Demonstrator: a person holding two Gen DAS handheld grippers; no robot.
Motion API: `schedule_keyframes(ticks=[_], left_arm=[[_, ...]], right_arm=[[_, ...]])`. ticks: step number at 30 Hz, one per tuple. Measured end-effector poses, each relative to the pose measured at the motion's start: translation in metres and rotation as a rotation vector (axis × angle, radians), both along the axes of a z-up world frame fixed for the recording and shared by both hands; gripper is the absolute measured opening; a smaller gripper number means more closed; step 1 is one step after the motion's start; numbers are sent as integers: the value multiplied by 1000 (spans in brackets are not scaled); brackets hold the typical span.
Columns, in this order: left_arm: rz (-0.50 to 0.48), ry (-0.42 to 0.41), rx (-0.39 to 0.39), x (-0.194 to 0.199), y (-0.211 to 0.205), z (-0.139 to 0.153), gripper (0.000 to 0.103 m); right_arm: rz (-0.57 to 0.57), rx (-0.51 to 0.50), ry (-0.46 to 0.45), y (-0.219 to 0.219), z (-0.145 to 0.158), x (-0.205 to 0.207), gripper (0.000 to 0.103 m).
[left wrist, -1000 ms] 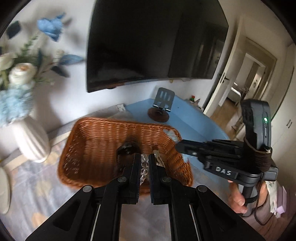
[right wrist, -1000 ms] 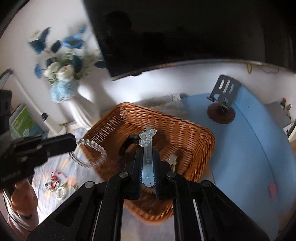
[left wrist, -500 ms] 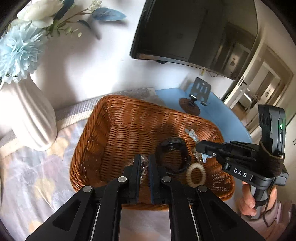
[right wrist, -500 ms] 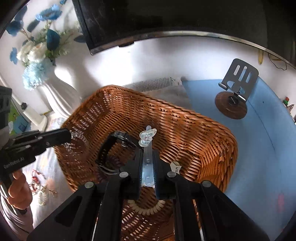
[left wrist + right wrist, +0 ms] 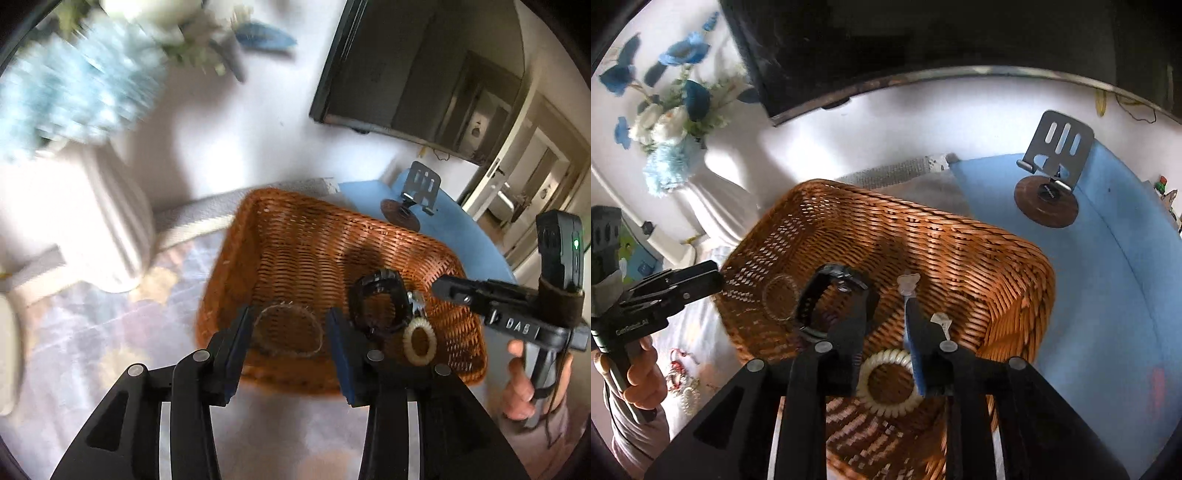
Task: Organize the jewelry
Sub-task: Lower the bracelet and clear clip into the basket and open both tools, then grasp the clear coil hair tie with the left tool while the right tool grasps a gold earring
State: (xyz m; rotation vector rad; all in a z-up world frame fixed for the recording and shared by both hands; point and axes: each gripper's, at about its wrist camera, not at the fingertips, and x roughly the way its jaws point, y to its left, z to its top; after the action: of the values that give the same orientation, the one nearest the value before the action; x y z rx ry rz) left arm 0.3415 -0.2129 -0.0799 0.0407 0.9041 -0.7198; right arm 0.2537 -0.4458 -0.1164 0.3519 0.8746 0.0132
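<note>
A brown wicker basket [image 5: 295, 236] [image 5: 960, 243] holds a black watch [image 5: 380, 302] [image 5: 834, 295], a cream spiral ring [image 5: 420, 341] [image 5: 890, 380], a clear bead bracelet [image 5: 290, 330] [image 5: 781, 297] and a small silver charm [image 5: 940, 320]. My left gripper [image 5: 290, 332] is open over the basket's near side, the bracelet lying between its fingers. My right gripper [image 5: 886, 321] is open above the basket; a clear blue hair clip [image 5: 909, 295] leans against its right finger.
A white vase [image 5: 114, 229] with blue and white flowers [image 5: 672, 122] stands left of the basket. A phone stand [image 5: 1051, 177] sits on the blue mat [image 5: 1108, 277] at right. More jewelry [image 5: 681, 380] lies on the cloth at left. A dark TV [image 5: 413, 74] hangs behind.
Both grippers opened over the basket. The left let go of the bead bracelet, which now lies in the basket. The right released its grip on the hair clip.
</note>
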Motion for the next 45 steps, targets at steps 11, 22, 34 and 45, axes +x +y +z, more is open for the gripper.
schedule_keyframes(ticks=[11,22,34,45], left_arm=[[148,-82,-18,-71,127,38,43],[171,79,-107,-136,207,-22,43],[206,226,-80,-131,186,-84,43],[210,127,70,-112,159,-83,38]], right_arm=[[160,7,-130,80,52,-49,33],[365,24,-62,189,14,-52,34],[464,0,-32,220,-41,-40,34],[544,-42,-15,230,-47,-44,33]])
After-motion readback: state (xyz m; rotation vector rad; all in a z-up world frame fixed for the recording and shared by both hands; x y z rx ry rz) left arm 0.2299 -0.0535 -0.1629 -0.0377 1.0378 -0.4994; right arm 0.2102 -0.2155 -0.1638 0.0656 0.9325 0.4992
